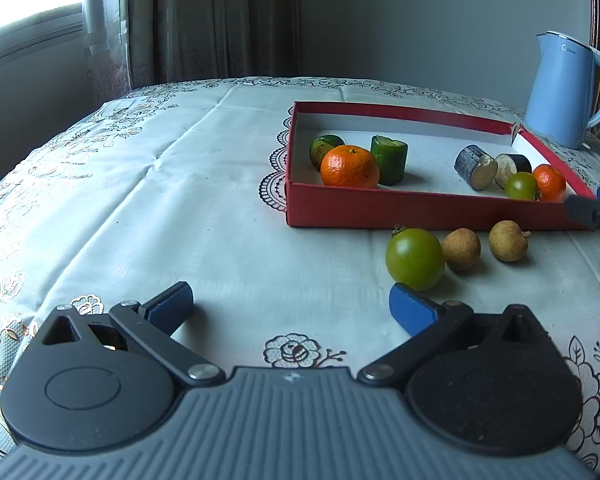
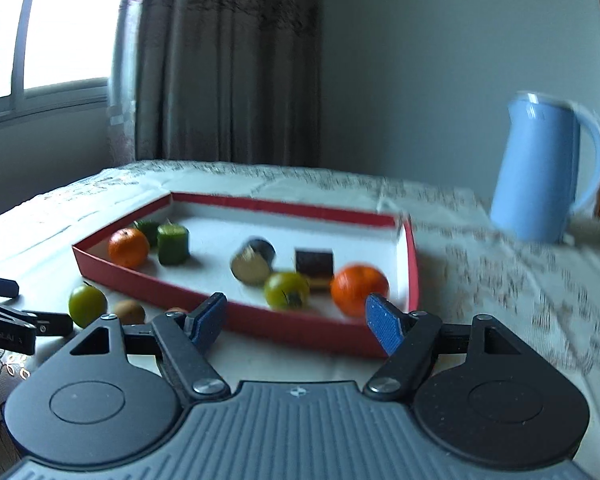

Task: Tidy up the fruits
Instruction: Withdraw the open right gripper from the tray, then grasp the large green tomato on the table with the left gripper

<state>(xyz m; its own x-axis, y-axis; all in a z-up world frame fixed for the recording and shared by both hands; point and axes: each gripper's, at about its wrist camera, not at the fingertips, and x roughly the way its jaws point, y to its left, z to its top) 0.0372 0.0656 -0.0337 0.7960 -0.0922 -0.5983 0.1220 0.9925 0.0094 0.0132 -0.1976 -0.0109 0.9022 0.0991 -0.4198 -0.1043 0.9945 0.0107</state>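
The red tray [image 1: 420, 210] sits on the cloth-covered counter [image 1: 180, 200] as the collecting place, and most of the produce already lies in it: an orange [image 1: 350, 166] with two green pieces [image 1: 389, 159] at the left end, and two dark cut pieces [image 1: 476, 167], a small green fruit [image 1: 521, 186] and a second orange [image 1: 549, 182] crowded into the near right corner. Three things are not yet in: a green fruit [image 1: 415, 259] and two brown ones [image 1: 461, 249], lying in a row on the counter just in front of the tray's near wall, likely next in line.

The left tongs [image 1: 290, 306] stand wide apart and empty, low over the counter, one pad just beside the loose green fruit, which looks like a wait or a set-up for that pick. The right tongs [image 2: 296, 322] are also parted with nothing between the pads; they hang in front of the tray's near right corner, by the second orange [image 2: 359, 289], which fits a drop into that corner. That view is smeared. A blue kettle [image 1: 566, 92] stands beyond the tray, clear of the work
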